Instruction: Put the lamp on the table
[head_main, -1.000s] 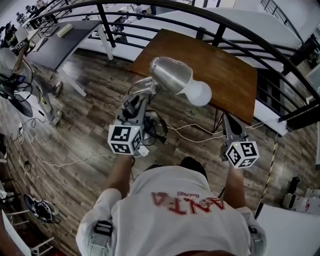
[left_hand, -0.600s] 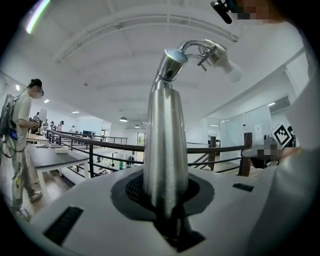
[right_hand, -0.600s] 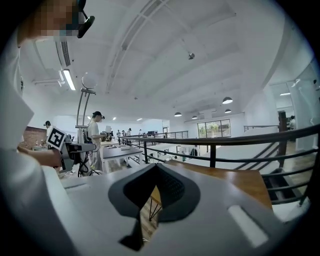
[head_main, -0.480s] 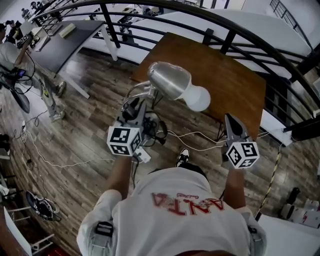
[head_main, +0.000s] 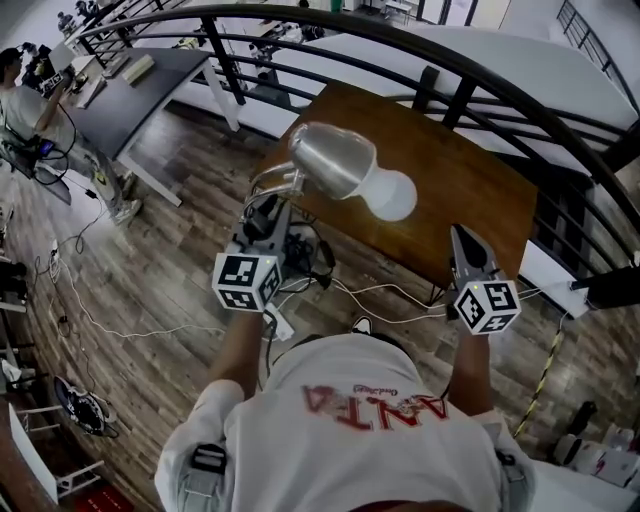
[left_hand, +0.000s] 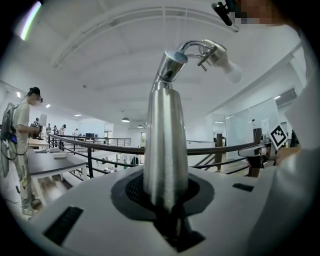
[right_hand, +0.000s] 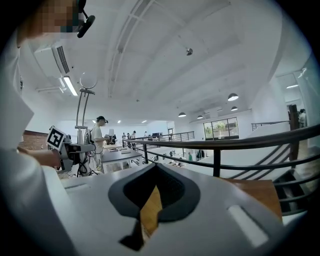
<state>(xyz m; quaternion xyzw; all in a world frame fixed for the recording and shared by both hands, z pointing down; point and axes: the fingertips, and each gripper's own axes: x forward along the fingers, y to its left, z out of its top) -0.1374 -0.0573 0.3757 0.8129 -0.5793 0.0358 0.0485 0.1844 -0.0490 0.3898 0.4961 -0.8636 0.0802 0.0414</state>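
Observation:
I carry a silver desk lamp with a metal shade (head_main: 335, 160) and a white bulb (head_main: 392, 195), raised above the near left corner of the brown wooden table (head_main: 470, 170). My left gripper (head_main: 272, 212) is shut on the lamp's upright metal stem (left_hand: 165, 145). In the left gripper view the curved neck and bulb (left_hand: 231, 72) rise overhead. My right gripper (head_main: 460, 238) hangs apart, near the table's front edge, jaws shut and empty (right_hand: 154, 167), with brown tabletop (right_hand: 260, 192) beyond.
A curved black railing (head_main: 420, 35) runs behind the table. Cables (head_main: 350, 292) trail over the wooden floor. A grey desk (head_main: 140, 85) stands at the back left with a person (head_main: 22, 100) beside it. A white surface (head_main: 590, 495) sits at bottom right.
The person has stepped forward. The table has come nearer in view and the lamp, still held by the left gripper, now hangs over its near left corner.

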